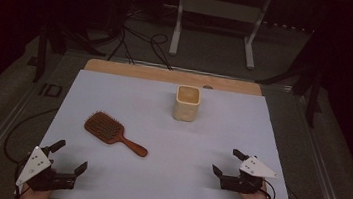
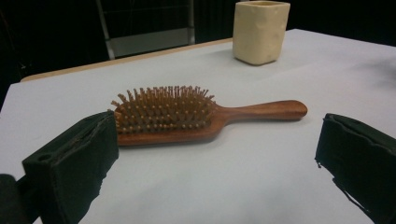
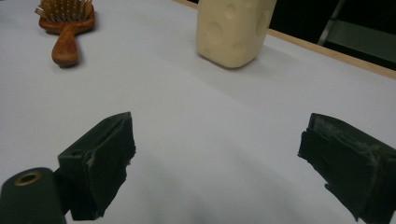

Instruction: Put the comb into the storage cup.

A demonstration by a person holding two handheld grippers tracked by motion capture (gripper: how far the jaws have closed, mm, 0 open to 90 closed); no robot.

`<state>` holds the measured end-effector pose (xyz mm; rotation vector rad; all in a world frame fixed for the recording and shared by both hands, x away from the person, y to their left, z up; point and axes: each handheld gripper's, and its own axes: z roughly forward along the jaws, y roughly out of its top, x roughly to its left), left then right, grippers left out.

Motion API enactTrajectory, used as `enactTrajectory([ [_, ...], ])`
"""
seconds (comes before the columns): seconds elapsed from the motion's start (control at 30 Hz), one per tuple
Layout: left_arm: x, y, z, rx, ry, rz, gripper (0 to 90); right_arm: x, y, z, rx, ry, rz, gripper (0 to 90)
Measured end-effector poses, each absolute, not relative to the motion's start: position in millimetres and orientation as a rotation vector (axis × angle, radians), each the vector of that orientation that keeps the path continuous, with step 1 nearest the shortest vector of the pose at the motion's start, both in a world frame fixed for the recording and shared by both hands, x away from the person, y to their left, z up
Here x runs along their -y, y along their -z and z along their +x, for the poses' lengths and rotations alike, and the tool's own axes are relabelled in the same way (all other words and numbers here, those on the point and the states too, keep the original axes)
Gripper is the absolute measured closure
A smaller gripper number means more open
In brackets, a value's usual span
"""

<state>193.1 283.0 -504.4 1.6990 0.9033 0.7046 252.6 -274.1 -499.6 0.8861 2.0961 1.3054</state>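
A brown wooden hairbrush [image 1: 112,132] lies bristles up on the white table sheet [image 1: 155,177], left of the middle, its handle pointing to the lower right. A cream square cup [image 1: 186,102] stands upright at the back middle. My left gripper [image 1: 69,156] rests open at the front left corner, nothing between its jaws; its own view looks at the hairbrush [image 2: 187,116] just ahead, with the cup [image 2: 259,31] behind. My right gripper [image 1: 228,161] rests open at the front right, also holding nothing; its view has the cup [image 3: 232,31] ahead and the hairbrush [image 3: 67,28] at top left.
A wooden board edge [image 1: 172,75] runs along the back of the sheet. Beyond it, on the dark floor, stand a metal frame [image 1: 216,18] and loose cables [image 1: 140,42]. Broad bare sheet lies between the two grippers.
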Motion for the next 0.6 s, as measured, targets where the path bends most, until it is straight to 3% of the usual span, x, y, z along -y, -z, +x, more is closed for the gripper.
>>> enactTrajectory([
  [0.6,-279.3,503.0,194.5,-0.879,-0.696,1.716,0.0,272.3,499.5,251.0,-2.106,-1.318,0.882,8.8],
])
